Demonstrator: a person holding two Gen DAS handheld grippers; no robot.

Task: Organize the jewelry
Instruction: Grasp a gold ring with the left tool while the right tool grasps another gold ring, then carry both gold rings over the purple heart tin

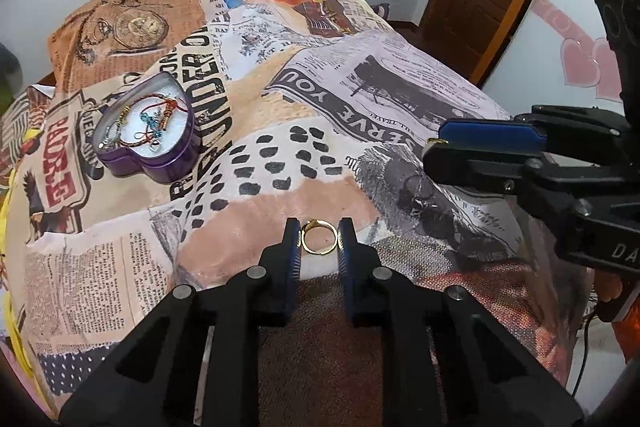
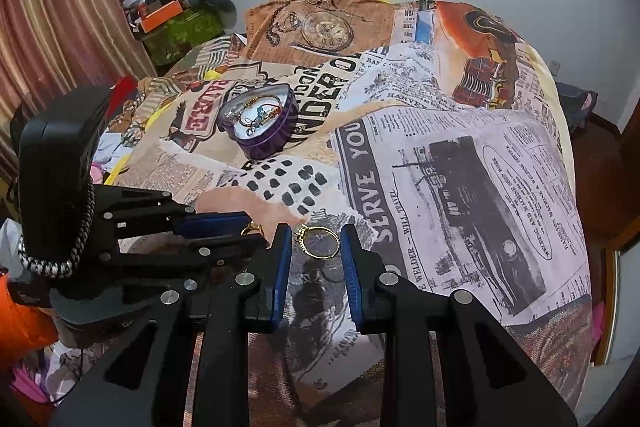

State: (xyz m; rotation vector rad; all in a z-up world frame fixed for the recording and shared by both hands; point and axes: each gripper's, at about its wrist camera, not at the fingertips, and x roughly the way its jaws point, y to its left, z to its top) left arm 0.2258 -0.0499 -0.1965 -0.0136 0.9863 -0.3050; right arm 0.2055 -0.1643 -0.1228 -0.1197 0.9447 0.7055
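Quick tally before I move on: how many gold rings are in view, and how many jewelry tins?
Gold rings: 2, one in the left gripper, one in the right gripper
Purple heart-shaped tin: 1
Total: 3

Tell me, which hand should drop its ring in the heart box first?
Probably the left. The left gripper pinches a gold ring and the purple heart tin lies on its side of the bed. The right gripper, pinching its own ring, would have to cross over.
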